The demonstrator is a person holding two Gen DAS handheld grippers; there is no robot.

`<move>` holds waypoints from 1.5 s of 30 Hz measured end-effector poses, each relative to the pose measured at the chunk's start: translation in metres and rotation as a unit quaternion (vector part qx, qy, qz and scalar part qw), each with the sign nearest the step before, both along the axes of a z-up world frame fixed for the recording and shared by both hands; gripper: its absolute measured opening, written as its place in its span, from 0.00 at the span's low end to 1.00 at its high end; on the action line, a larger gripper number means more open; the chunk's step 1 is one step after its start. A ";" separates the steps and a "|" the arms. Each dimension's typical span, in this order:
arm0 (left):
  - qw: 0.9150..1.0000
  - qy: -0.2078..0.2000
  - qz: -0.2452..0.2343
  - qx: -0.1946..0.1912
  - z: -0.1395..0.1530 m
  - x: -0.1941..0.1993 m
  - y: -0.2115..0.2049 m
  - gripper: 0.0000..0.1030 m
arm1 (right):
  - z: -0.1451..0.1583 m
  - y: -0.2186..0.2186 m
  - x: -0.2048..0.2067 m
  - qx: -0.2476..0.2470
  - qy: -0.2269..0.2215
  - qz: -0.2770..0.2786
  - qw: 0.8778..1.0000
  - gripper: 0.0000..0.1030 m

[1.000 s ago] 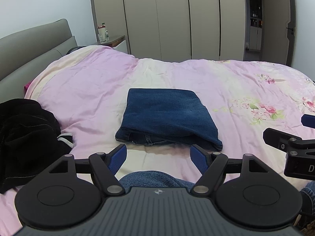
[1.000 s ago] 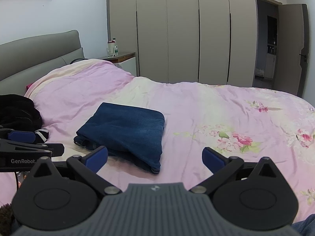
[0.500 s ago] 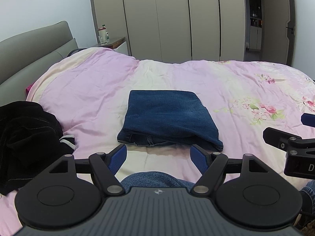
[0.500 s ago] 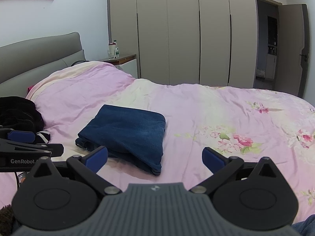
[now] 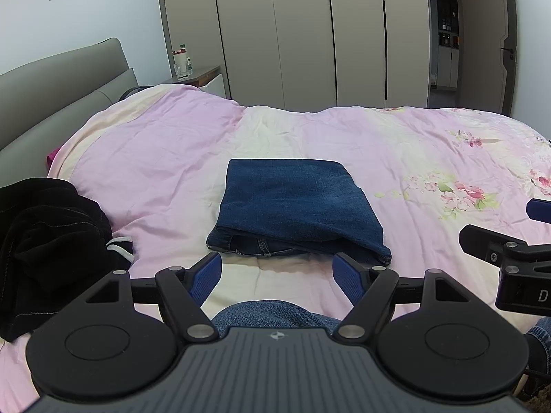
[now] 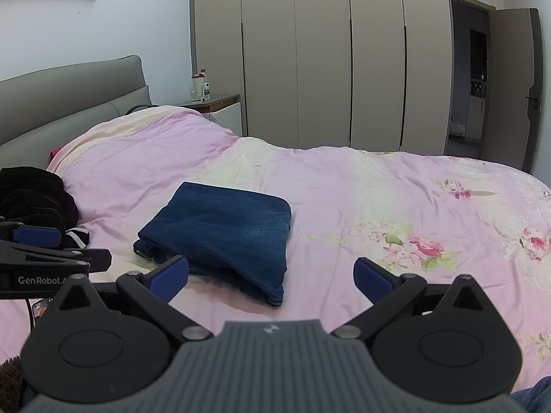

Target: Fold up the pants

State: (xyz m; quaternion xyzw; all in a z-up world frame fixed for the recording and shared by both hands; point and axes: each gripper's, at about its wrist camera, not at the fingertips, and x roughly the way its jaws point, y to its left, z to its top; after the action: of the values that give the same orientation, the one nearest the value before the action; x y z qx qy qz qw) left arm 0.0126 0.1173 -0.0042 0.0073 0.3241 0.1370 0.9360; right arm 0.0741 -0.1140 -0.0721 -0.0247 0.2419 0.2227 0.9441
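The blue jeans lie folded in a neat rectangle on the pink bedspread, also in the right wrist view. My left gripper is open and empty, just short of the jeans' near edge. My right gripper is open and empty, near the jeans' right front corner, not touching. The right gripper also shows at the right edge of the left wrist view, and the left gripper shows at the left of the right wrist view.
A heap of black clothes lies at the left on the bed. A grey headboard is at the far left. A nightstand with bottles and beige wardrobes stand behind. A denim-clad knee shows below.
Both grippers have risen and drawn back slightly; the jeans lie unmoved. Both grippers stay open.
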 end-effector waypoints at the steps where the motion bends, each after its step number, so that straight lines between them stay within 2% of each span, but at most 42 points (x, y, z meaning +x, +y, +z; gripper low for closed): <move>1: 1.000 0.000 0.000 0.000 0.000 0.000 0.000 0.84 | 0.000 0.000 0.000 0.000 0.000 0.000 1.000 0.95; 31: 1.000 -0.002 -0.011 0.012 0.003 -0.002 -0.003 0.84 | 0.002 -0.002 -0.004 0.002 0.001 -0.003 1.000 0.95; 45: 1.000 -0.009 -0.022 0.005 0.004 -0.005 -0.004 0.84 | 0.003 -0.002 -0.006 0.000 0.000 -0.003 1.000 0.95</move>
State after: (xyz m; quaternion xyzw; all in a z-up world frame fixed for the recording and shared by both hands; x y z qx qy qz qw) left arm 0.0078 0.1134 -0.0004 0.0178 0.3147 0.1177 0.9417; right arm 0.0685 -0.1165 -0.0687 -0.0237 0.2415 0.2202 0.9448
